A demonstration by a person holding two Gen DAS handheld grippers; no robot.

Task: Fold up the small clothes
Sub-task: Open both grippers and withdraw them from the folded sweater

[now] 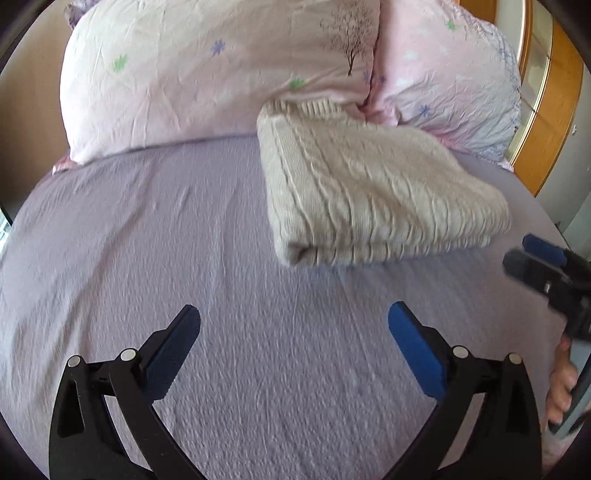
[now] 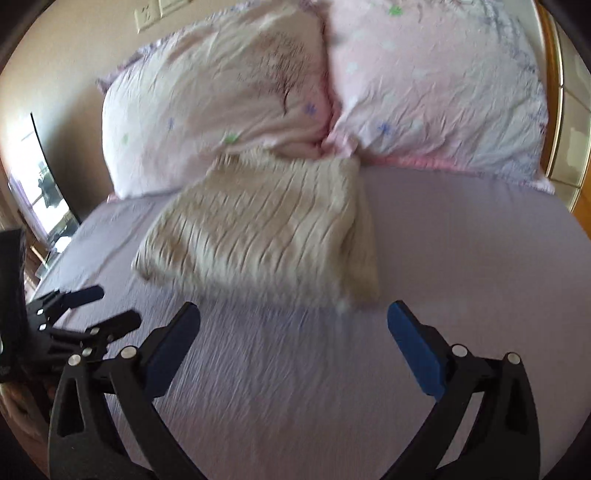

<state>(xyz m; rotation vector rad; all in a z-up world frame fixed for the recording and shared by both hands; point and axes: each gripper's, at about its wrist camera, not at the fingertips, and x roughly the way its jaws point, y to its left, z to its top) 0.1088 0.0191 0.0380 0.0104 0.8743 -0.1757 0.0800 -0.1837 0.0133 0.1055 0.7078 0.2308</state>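
grippers both spread wide, nothing between the fingers. left gripper (image 1: 293, 332) hangs low over the lilac bed sheet (image 1: 147, 240), pointing toward the pillows, blue pads facing inward. right gripper (image 2: 293, 332) same pose over the sheet, jaws wide apart and holding nothing. in the left wrist view the right gripper shows at the right edge, person's hand (image 1: 561, 384) wrapped on its handle. in the right wrist view the left gripper shows at the lower left, fingers apart.

folded cream knit sweater (image 1: 369, 192) lies on the bed ahead of both grippers, apart from them, far edge touching the pillows. it sits right of centre from the left camera, left of centre from the right camera (image 2: 266, 229). frames slightly blurred.

two pink floral pillows at the head of the bed: left pillow (image 1: 207, 74), right pillow (image 1: 450, 81), pressed together. wooden wardrobe (image 1: 554, 110) beyond the right pillow. wall sockets (image 2: 155, 13) above the left pillow. nothing lies between grippers and sweater but bare sheet.
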